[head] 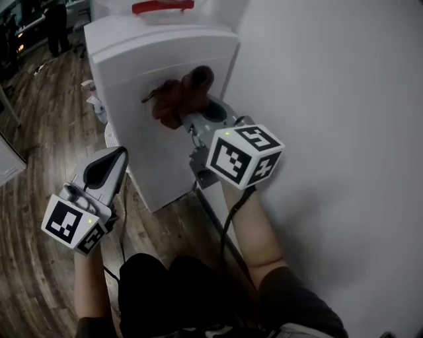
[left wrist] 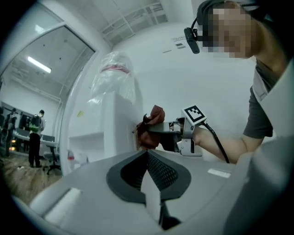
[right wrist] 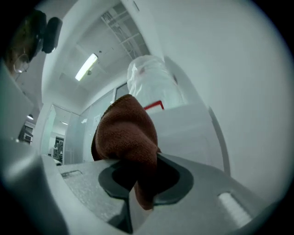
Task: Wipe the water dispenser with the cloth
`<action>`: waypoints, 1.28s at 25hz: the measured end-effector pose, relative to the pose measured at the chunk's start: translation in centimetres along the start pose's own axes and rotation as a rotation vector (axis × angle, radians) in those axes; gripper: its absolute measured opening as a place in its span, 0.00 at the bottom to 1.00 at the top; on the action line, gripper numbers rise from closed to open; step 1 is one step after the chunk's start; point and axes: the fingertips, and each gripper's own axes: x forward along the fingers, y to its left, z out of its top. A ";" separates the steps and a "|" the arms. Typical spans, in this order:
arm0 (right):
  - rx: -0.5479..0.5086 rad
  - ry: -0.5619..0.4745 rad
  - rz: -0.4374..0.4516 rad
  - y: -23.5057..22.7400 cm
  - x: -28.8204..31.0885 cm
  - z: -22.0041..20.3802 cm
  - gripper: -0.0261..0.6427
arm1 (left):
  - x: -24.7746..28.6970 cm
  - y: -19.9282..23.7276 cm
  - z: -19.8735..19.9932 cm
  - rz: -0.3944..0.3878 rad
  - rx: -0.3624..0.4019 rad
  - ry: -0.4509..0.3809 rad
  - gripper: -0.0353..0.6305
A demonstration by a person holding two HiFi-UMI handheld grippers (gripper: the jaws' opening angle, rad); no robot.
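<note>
1. the right hand-held gripper [head: 193, 111] is clamped on a bunched brown cloth [head: 177, 99], and its own view shows the fabric pinched between the jaws and bulging above them.
2. the cloth is pressed against the upper part of the white water dispenser [head: 142, 63], on the panel facing the person, close to the edge nearest the wall [head: 330, 99].
3. the left hand-held gripper [head: 114, 162] hangs low beside the dispenser with its jaws together on nothing, well apart from the cloth.
4. risk: the cloth is a loose wad, so a hard drag across the panel could probably tug it out of the pinch or roll it up, leaving streaks unwiped.
5. risk: if the wad shifts aside, the gripper's bare jaw tips may scrape the plastic panel.
6. risk: nothing steadies the dispenser, so a firm sideways push could likely rock it and the water bottle [head: 163, 6] on top.
7. risk: the wall is close on the right, so a wide stroke that way could knock the gripper into it.
</note>
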 end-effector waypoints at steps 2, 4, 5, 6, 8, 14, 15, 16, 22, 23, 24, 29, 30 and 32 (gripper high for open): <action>-0.029 -0.056 0.044 1.2 1.0 3.7 0.14 | 1.0 0.0 3.1 -0.002 0.042 -0.035 0.08; -0.073 -0.076 0.038 1.4 1.3 5.4 0.14 | 1.5 -0.2 4.7 0.002 0.068 -0.049 0.08; -0.084 -0.081 0.023 1.2 1.3 5.5 0.14 | 1.6 -0.4 4.9 0.002 0.069 -0.050 0.08; -0.084 -0.092 0.013 0.9 1.3 5.4 0.14 | 1.7 -0.6 4.8 0.003 0.065 -0.045 0.08; -0.073 -0.135 0.011 0.4 1.1 4.9 0.14 | 1.7 -0.6 3.5 0.013 0.049 -0.027 0.08; -0.033 -0.078 -0.015 -1.2 -0.3 -4.9 0.13 | -0.6 -0.6 -6.6 0.029 -0.015 0.071 0.08; -0.015 -0.074 -0.017 -1.5 -0.7 -7.1 0.13 | -1.0 -0.8 -9.0 0.020 -0.013 0.095 0.08; -0.002 -0.067 -0.018 -1.8 -1.1 -9.3 0.13 | -1.5 -1.1 -11.5 0.007 -0.010 0.119 0.08; 0.048 -0.006 -0.025 -2.9 -2.3 -20.6 0.14 | -3.6 -0.5 -23.3 -0.014 -0.103 0.216 0.08; 0.058 0.018 -0.035 -3.1 -2.9 -22.7 0.14 | -4.0 -0.8 -25.0 -0.017 -0.123 0.228 0.08; 0.065 0.042 -0.044 -3.4 -3.4 -24.9 0.14 | -4.4 -1.0 -26.7 -0.021 -0.142 0.239 0.08; 0.048 0.201 -0.124 -5.3 -5.1 -35.1 0.14 | -5.5 -0.3 -34.1 -0.010 -0.206 0.287 0.08; 0.051 0.245 -0.148 -5.7 -5.6 -37.1 0.14 | -5.6 -0.4 -35.1 -0.013 -0.211 0.297 0.08; 0.073 0.324 -0.185 -6.5 -6.4 -41.3 0.14 | -5.5 -0.8 -36.7 -0.034 -0.211 0.314 0.08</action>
